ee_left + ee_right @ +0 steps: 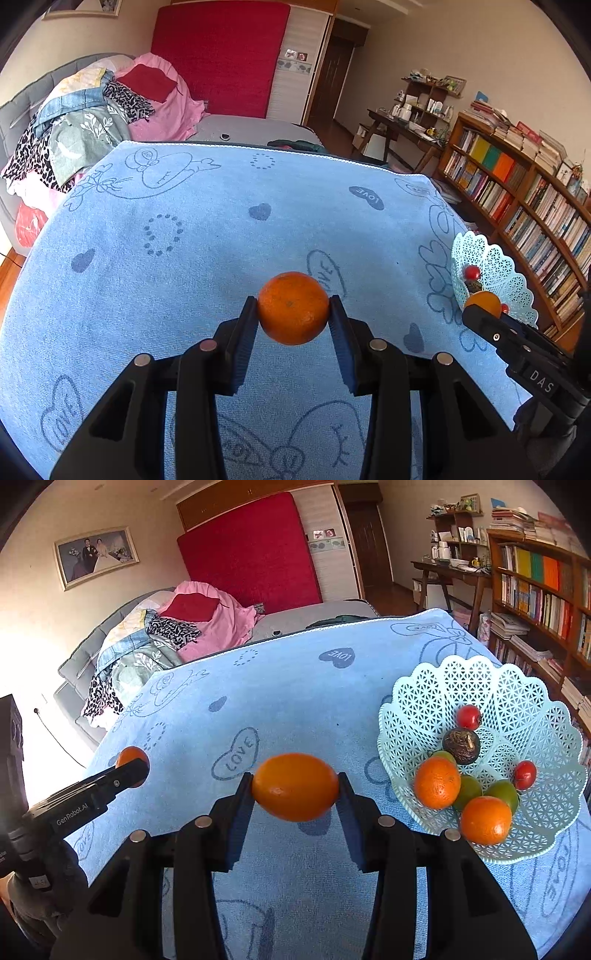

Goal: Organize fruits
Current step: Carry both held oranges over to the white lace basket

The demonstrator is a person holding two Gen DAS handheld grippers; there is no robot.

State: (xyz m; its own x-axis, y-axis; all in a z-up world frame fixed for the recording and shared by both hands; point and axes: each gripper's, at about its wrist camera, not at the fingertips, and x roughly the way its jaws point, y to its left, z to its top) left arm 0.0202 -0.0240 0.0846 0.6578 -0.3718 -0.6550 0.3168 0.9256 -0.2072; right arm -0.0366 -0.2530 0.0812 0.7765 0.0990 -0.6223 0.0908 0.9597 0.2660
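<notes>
My left gripper (293, 308) is shut on a round orange (293, 307) and holds it above the blue towel (207, 236). My right gripper (295, 787) is shut on an oval orange fruit (295, 786), also above the towel. A pale green lattice basket (517, 690) stands at the right of the towel; it holds two oranges (437, 782), green fruits (504, 794), two small red fruits (469, 717) and a dark round fruit (461, 746). The basket also shows in the left wrist view (498, 266). The left gripper (129, 768) appears at the left of the right wrist view.
The towel covers a table. A bed with piled clothes (92, 122) lies behind at the left, a red mattress (221, 55) leans on the far wall, and bookshelves (517, 192) and a desk (402, 129) stand at the right.
</notes>
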